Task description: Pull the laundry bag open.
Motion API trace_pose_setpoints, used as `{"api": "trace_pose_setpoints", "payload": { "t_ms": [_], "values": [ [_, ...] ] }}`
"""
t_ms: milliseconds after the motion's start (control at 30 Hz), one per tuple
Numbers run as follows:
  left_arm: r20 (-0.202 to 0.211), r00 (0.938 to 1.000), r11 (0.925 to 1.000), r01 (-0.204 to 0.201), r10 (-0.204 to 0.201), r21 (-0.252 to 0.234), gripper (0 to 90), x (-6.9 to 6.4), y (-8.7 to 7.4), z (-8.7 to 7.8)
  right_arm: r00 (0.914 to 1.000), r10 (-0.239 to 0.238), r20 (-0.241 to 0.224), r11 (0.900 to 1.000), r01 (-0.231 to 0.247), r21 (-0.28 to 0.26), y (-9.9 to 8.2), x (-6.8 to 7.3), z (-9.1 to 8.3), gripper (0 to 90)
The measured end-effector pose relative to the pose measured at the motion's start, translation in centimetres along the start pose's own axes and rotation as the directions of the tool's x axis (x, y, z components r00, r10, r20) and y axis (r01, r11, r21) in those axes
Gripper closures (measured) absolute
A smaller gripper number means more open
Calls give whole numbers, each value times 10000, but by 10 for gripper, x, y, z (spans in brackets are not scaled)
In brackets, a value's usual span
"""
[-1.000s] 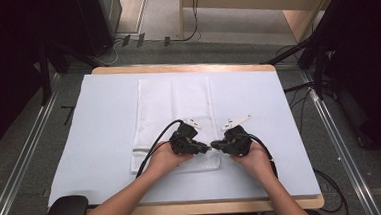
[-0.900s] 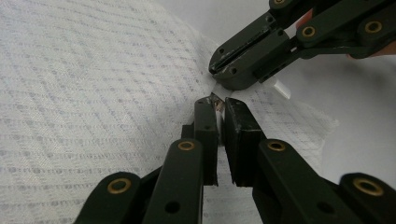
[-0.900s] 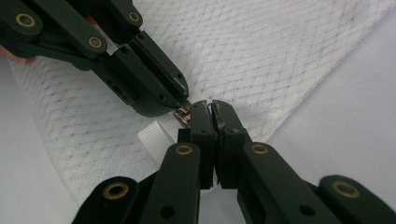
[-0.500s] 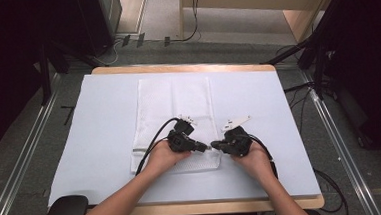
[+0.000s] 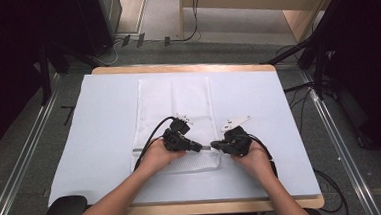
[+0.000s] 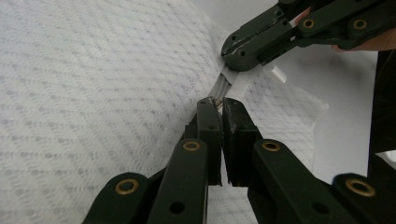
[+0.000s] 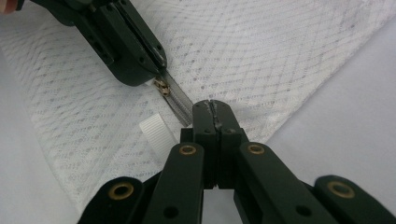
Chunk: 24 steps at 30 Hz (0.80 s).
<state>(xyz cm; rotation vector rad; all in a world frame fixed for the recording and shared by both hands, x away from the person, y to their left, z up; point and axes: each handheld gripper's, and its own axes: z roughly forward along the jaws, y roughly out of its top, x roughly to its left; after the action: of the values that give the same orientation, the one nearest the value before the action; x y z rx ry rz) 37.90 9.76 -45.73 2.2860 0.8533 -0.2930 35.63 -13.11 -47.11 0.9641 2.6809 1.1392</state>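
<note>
Bright, even light — dark surroundings

One mesh bag point(image 5: 175, 123) with one zipper point(image 7: 176, 100) lies on one counter point(image 5: 99, 123). Two claws, left point(image 5: 199, 148) and right point(image 5: 214, 145), and one white loop tab point(image 7: 156, 133).

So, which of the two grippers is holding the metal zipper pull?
The left gripper: its jaws are shut on the zipper pull. The right gripper pinches the bag's zipper end instead.
</note>
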Motion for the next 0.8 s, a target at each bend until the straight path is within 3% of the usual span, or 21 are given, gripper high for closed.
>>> {"api": "trace_pose_setpoints", "payload": {
  "t_ms": [500, 800],
  "values": [
    [364, 9977, 9983, 576, -574, -50, 883, 13, -11, -19, 9999, 61, -97, 10000, -62, -44, 0, -1, 0, 900],
    [332, 9972, 9977, 674, -673, 5, 883, 16, -14, -26, 9998, 59, -186, 10000, -60, -66, -1, -2, 0, 900]
  ]
}}
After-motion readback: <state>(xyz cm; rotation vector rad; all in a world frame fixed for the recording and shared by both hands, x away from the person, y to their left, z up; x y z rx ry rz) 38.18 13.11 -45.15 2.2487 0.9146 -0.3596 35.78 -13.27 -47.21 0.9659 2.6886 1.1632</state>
